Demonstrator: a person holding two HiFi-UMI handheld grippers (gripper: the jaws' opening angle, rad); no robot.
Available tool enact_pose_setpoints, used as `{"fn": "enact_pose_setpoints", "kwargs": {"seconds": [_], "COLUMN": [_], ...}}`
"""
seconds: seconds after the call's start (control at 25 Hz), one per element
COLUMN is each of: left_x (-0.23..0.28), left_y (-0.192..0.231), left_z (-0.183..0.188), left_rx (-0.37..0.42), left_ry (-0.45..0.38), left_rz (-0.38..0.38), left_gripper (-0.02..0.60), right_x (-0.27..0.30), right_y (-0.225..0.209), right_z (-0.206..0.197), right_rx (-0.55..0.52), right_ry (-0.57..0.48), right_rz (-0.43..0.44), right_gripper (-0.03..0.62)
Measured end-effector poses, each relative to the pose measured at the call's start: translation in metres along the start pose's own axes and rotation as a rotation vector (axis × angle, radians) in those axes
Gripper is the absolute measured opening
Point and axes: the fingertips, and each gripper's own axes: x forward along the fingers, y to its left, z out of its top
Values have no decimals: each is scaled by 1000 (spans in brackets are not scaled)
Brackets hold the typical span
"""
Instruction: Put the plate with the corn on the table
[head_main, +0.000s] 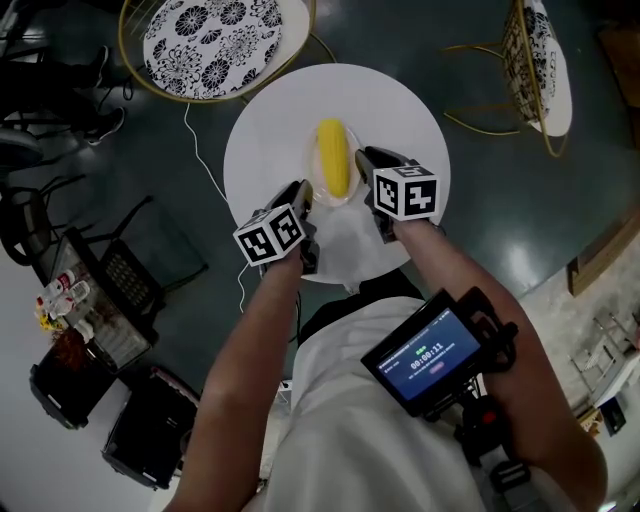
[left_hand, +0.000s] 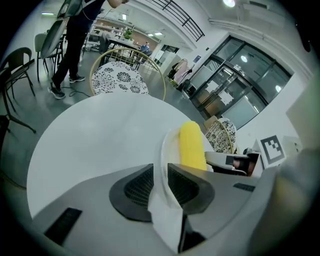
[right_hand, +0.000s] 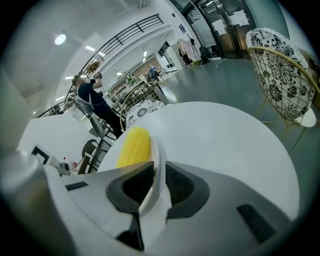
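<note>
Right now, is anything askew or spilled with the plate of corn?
Nothing stands out. The left gripper and right gripper each clamp the white plate by its rim on opposite sides. The corn cob lies whole along its middle, and nothing is spilled on the round white table.

Bright, even light from ceiling lamps; fisheye warp, dark corners (gripper views), soft foreground.

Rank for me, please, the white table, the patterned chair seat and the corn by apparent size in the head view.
1. white table
2. patterned chair seat, cropped by the frame edge
3. corn
</note>
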Motion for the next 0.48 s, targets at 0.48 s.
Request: {"fn": "enact_pose_setpoints", "kwargs": {"seconds": [0.48], "left_x": [-22], "left_y": [-18], "left_z": [7], "left_rx": [99], "left_ry": [-67], "left_rz": [-19], "left_gripper": [14], "right_x": [-25], "right_y": [-5], "right_z": [-7], "right_rx": [-28], "right_ry": [-10], "right_rz": [-17], "right_gripper": [8]}}
